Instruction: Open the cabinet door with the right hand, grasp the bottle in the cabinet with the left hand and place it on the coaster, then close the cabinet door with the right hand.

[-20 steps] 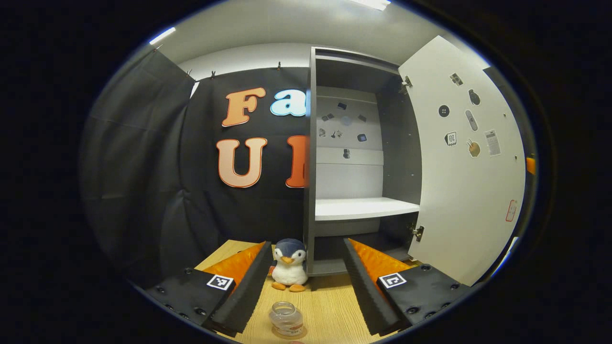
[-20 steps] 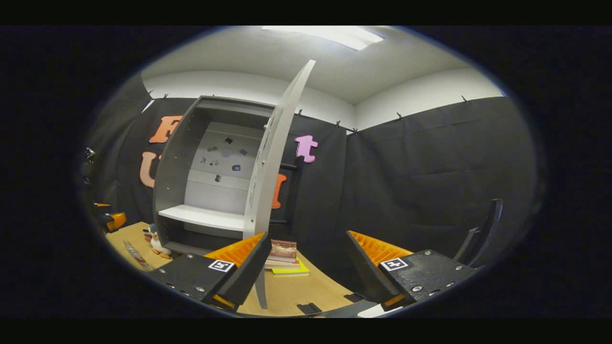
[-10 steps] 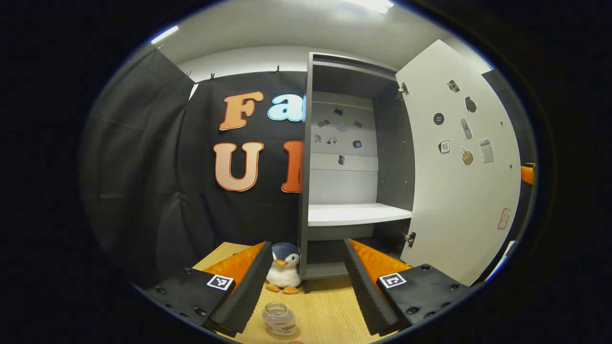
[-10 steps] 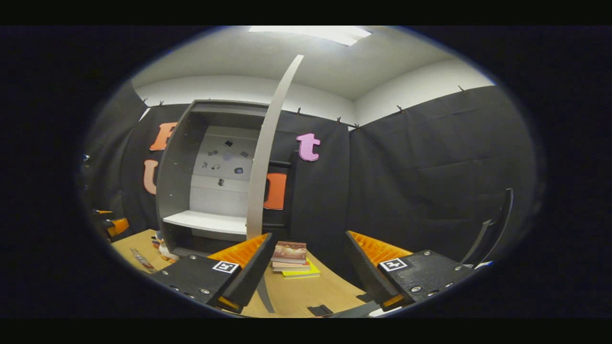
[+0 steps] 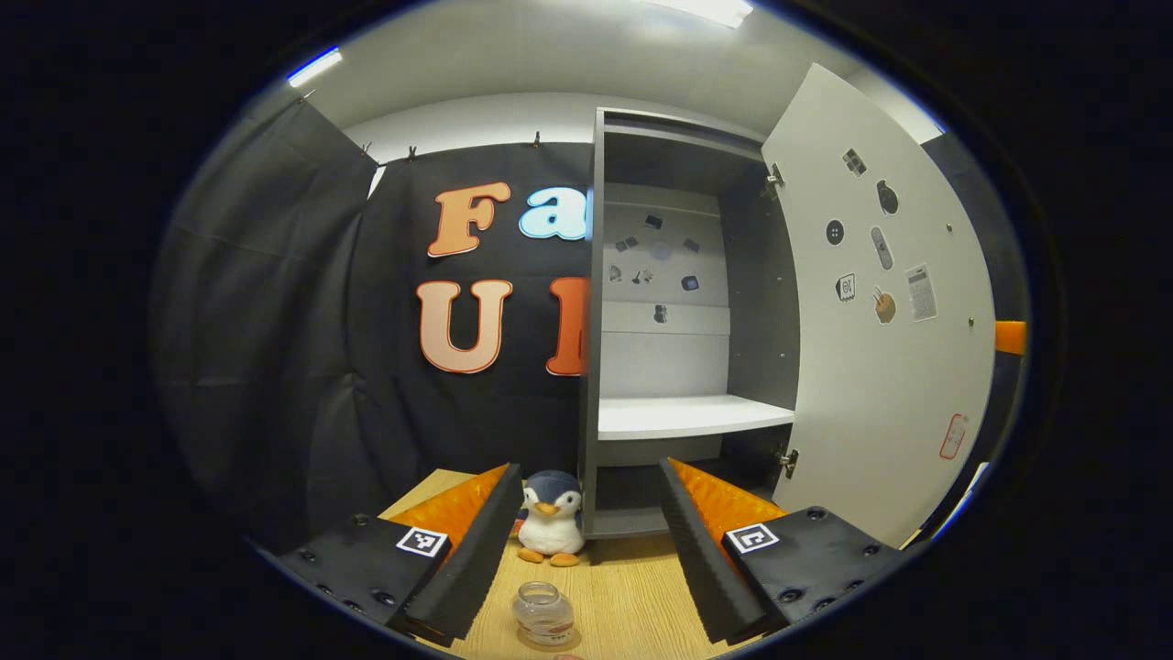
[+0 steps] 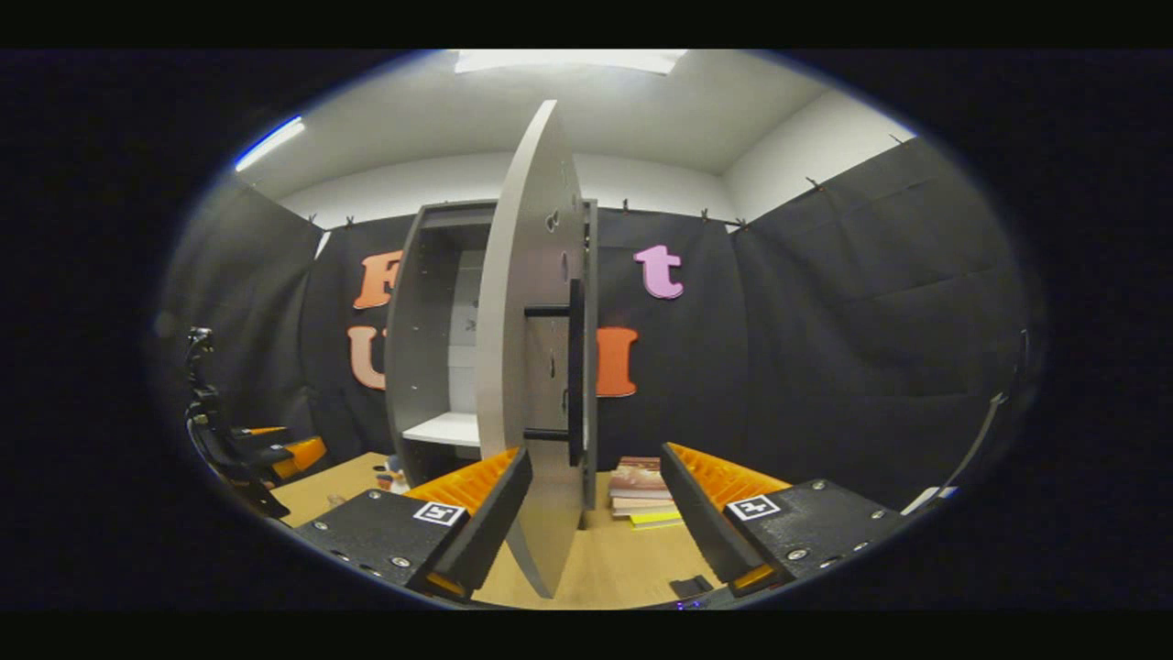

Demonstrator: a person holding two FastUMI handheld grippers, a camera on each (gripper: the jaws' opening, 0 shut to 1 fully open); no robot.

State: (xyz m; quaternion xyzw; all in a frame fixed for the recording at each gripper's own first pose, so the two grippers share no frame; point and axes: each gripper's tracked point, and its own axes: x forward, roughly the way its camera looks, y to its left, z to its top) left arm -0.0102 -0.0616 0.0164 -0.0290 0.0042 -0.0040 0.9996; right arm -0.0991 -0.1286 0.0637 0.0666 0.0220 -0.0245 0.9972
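Clear glass bottle (image 5: 544, 615) alone on table, one penguin (image 5: 551, 527), both claws (image 5: 586, 550) (image 6: 586, 513) wide, empty.

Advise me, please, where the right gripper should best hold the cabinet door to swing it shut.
Probably the black bar handle on the cabinet door: it stands upright, off the outer face on two posts. Come from the front with the right gripper and close the fingers around the bar.
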